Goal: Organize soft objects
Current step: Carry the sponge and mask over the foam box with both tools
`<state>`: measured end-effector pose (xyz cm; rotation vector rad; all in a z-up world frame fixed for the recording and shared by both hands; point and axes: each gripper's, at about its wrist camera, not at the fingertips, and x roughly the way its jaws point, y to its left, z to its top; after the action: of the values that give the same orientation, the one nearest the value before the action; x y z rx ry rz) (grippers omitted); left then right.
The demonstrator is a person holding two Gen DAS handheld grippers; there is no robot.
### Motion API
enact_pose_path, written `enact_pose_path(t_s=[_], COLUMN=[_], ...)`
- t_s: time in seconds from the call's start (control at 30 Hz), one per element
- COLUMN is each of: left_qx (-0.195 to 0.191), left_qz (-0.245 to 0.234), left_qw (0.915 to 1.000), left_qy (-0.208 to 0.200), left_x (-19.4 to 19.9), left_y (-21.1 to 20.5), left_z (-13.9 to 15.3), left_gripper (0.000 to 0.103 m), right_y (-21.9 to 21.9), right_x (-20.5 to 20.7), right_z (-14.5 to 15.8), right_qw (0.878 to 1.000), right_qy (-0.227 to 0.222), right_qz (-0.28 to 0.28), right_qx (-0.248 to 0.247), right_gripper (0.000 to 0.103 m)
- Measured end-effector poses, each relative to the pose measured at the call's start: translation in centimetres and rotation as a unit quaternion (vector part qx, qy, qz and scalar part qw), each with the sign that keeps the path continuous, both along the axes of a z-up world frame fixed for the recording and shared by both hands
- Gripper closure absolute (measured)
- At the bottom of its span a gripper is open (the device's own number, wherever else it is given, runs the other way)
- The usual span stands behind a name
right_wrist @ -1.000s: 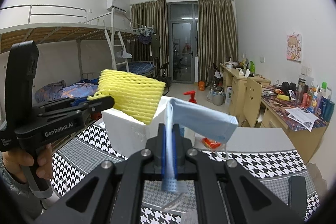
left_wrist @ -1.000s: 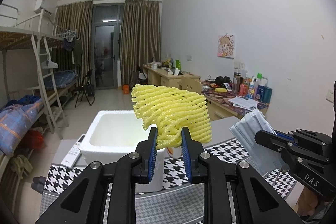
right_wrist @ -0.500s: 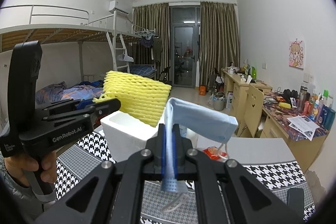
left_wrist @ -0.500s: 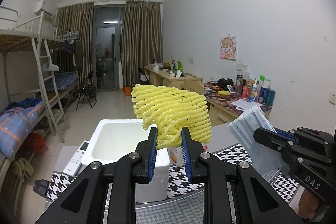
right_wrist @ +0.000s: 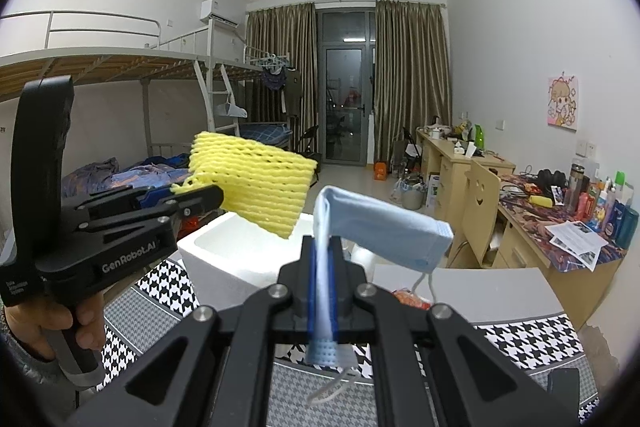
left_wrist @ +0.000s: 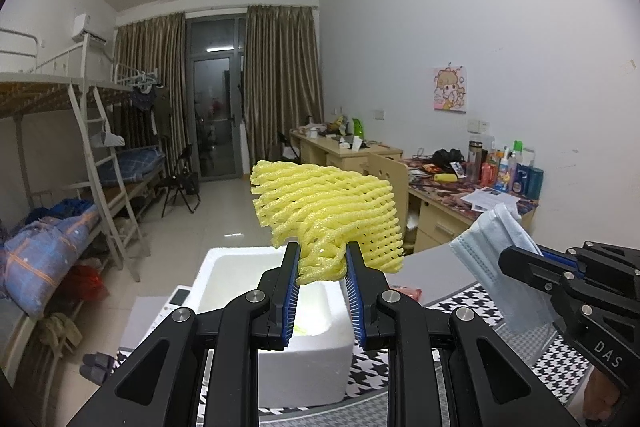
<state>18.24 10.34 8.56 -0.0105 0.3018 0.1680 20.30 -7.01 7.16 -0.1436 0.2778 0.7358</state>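
Observation:
My left gripper (left_wrist: 322,263) is shut on a yellow foam net (left_wrist: 328,211) and holds it up in the air above the near rim of an open white foam box (left_wrist: 240,267). The net also shows in the right wrist view (right_wrist: 256,183), with the left gripper (right_wrist: 200,193) to its left. My right gripper (right_wrist: 322,251) is shut on a folded light blue face mask (right_wrist: 380,227), held in the air to the right of the box (right_wrist: 224,251). The mask also shows at the right of the left wrist view (left_wrist: 496,259).
The box stands on a table with a houndstooth cloth (right_wrist: 168,291). A white remote (left_wrist: 176,301) lies left of the box and a red packet (right_wrist: 408,297) lies behind it. Bunk beds (left_wrist: 60,187) stand at left, cluttered desks (right_wrist: 560,211) along the right wall.
Both grippers have risen and moved a little towards the box with their loads; the box sits lower in both views. Both grips are unchanged.

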Motion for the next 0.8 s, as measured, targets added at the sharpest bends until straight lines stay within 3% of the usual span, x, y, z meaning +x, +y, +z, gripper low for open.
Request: enact_pose_path(t_s=[0.8], left_qx=[-0.001], left_qz=[0.055], left_qw=[0.9982], left_qy=[0.026], left_x=[3.1], left_y=[3.1], left_z=[-1.2], left_gripper=[0.08], right_y=[4.7], right_x=[2.5], right_z=[0.2], right_qw=[0.999], right_qy=[0.001], right_qz=[0.028], right_qx=[-0.026], right_gripper=[0.095])
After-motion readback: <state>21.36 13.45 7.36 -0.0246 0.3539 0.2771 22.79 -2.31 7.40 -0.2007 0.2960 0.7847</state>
